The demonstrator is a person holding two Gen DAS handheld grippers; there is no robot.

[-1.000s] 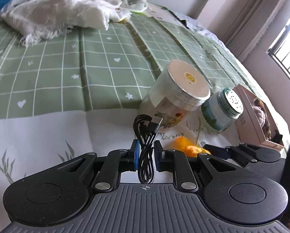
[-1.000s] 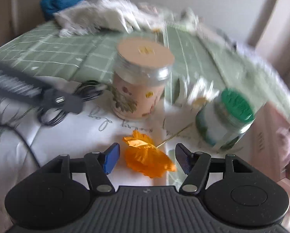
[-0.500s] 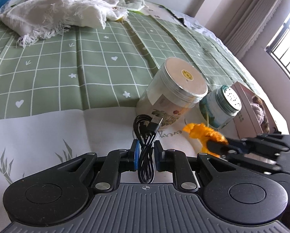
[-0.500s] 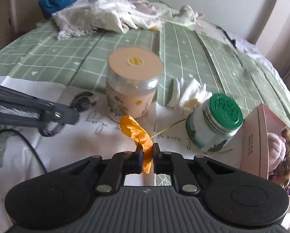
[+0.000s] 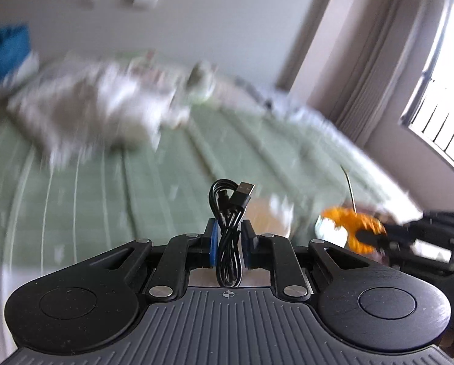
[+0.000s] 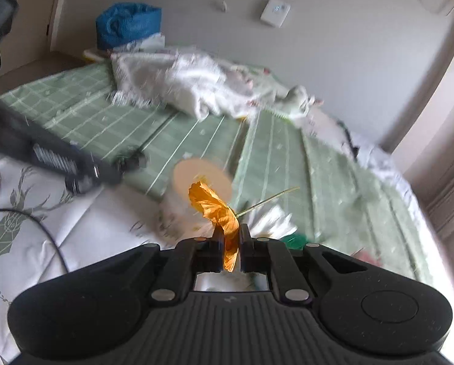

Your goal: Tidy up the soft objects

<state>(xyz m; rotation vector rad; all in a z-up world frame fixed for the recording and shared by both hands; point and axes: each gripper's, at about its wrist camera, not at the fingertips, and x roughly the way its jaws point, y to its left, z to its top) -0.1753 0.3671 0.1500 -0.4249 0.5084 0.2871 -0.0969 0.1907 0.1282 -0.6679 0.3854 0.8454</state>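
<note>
My left gripper (image 5: 230, 228) is shut on a coiled black USB cable (image 5: 228, 210) and holds it above the bed. My right gripper (image 6: 230, 234) is shut on an orange fabric flower (image 6: 216, 205) with a thin green stem (image 6: 268, 197), lifted off the bed. The flower also shows at the right of the left wrist view (image 5: 348, 228), held in the right gripper (image 5: 370, 238). The left gripper shows blurred at the left of the right wrist view (image 6: 105, 176). Both views are motion-blurred.
A clear jar with a pale lid (image 6: 201, 179) stands on the bed below the flower. A green-lidded jar (image 6: 293, 240) and a white flower (image 6: 272, 219) lie beside it. A white fringed cloth (image 6: 181, 82) and a blue bundle (image 6: 128, 27) sit at the far end of the green checked bedspread (image 6: 333, 182).
The right gripper closed on the orange flower and lifted it off the bed. Both grippers have risen and tilted up, so the jars sit lower in view. The left still holds the cable.
</note>
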